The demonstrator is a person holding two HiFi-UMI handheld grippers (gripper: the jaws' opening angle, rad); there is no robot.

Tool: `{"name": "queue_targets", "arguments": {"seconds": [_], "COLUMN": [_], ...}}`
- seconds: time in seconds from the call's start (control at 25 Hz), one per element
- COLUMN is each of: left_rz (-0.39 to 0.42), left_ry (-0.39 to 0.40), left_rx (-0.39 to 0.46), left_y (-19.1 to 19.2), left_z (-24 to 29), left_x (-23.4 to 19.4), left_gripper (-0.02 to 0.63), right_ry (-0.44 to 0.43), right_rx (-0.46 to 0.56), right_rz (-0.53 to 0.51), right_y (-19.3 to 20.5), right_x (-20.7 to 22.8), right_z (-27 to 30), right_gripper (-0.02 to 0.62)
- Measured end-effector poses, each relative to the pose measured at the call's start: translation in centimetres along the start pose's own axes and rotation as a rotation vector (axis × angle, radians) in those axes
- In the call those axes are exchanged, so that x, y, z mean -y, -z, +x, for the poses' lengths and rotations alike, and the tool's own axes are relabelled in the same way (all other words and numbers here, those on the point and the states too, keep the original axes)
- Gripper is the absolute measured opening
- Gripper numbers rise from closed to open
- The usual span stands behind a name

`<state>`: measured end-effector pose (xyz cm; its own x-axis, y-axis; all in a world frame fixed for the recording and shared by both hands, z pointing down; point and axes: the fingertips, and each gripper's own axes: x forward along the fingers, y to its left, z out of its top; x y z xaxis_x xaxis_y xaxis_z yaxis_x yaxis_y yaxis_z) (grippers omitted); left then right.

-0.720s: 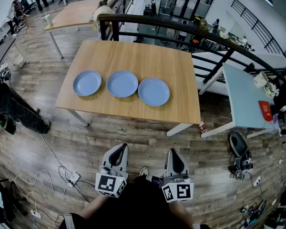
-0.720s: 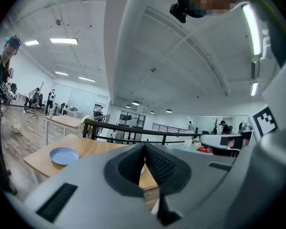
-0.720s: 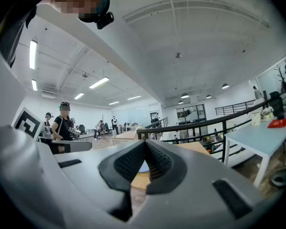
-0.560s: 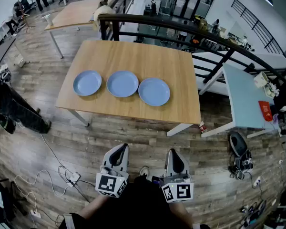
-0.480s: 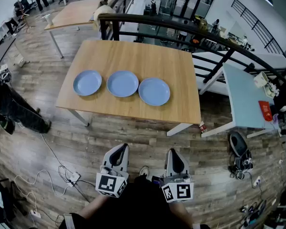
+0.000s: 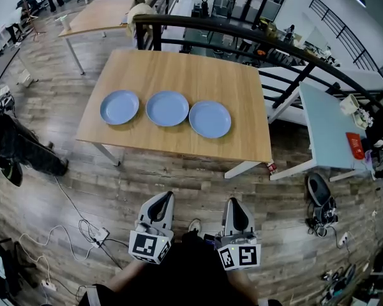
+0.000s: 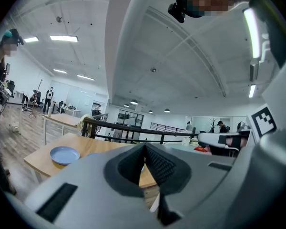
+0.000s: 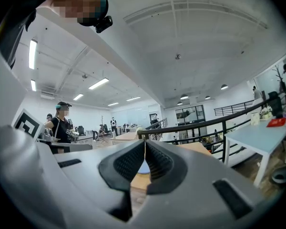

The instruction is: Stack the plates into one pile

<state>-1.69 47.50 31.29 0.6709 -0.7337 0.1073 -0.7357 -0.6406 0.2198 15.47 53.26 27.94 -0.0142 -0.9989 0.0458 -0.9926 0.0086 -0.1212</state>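
Three light blue plates lie in a row on a wooden table (image 6: 179,69): the left plate (image 6: 119,107), the middle plate (image 6: 168,108) and the right plate (image 6: 210,119), none touching. My left gripper (image 6: 158,204) and right gripper (image 6: 235,208) are held low near my body, well short of the table, over the floor. Both are shut with nothing between their pads. In the left gripper view the left gripper (image 7: 144,146) points level at the table and the left plate (image 7: 64,154) shows. In the right gripper view, a plate (image 8: 143,168) peeks past the right gripper (image 8: 145,142).
A black railing (image 6: 255,43) runs behind the table. A pale table (image 6: 329,129) stands to the right, another wooden table (image 6: 99,14) at the back left. Cables (image 6: 83,231) trail on the plank floor at left. A person's legs (image 6: 19,148) are at the far left.
The view has shifted slightly, so the table and plates sit a little lower and to the right. Both grippers are still.
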Motion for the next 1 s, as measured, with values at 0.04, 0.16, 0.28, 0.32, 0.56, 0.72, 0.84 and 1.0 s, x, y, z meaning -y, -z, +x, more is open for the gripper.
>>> {"name": "queue_targets", "arguments": {"seconds": [0.04, 0.16, 0.28, 0.32, 0.56, 0.72, 0.84, 1.0], "left_rz": [0.008, 0.013, 0.015, 0.018, 0.008, 0.010, 0.010, 0.011], "left_ry": [0.006, 0.028, 0.041, 0.043, 0.058, 0.061, 0.066, 0.051], "left_rx": [-0.006, -0.022, -0.017, -0.010, -0.010, -0.019, -0.029, -0.033], "left_y": [0.1, 0.2, 0.0, -0.2, 0.0, 0.0, 0.2, 0.2], "left_z": [-0.2, -1.2, -2.3, -2.4, -2.9, -2.5, -1.5, 0.9], "left_x": [-0.1, -0.6, -1.5, -1.8, -3.6, -4.4, -4.6, -5.2], "left_gripper": [0.023, 0.023, 0.023, 0.023, 0.023, 0.023, 0.023, 0.023], "right_ry": [0.002, 0.013, 0.026, 0.026, 0.041, 0.040, 0.036, 0.022], "right_rx": [0.001, 0.004, 0.012, 0.017, 0.000, 0.003, 0.008, 0.007], "right_rz": [0.000, 0.000, -0.011, -0.016, -0.021, -0.013, -0.010, -0.004], "right_y": [0.1, 0.1, -0.1, -0.2, 1.2, 1.3, 1.5, 2.1], "right_x": [-0.3, -1.4, -2.6, -3.0, -4.8, -5.3, -5.0, -3.9], "right_z": [0.0, -0.3, -0.4, -0.3, 0.6, 1.8, 2.8, 5.1], "right_gripper": [0.031, 0.031, 0.031, 0.031, 0.031, 0.031, 0.031, 0.031]}}
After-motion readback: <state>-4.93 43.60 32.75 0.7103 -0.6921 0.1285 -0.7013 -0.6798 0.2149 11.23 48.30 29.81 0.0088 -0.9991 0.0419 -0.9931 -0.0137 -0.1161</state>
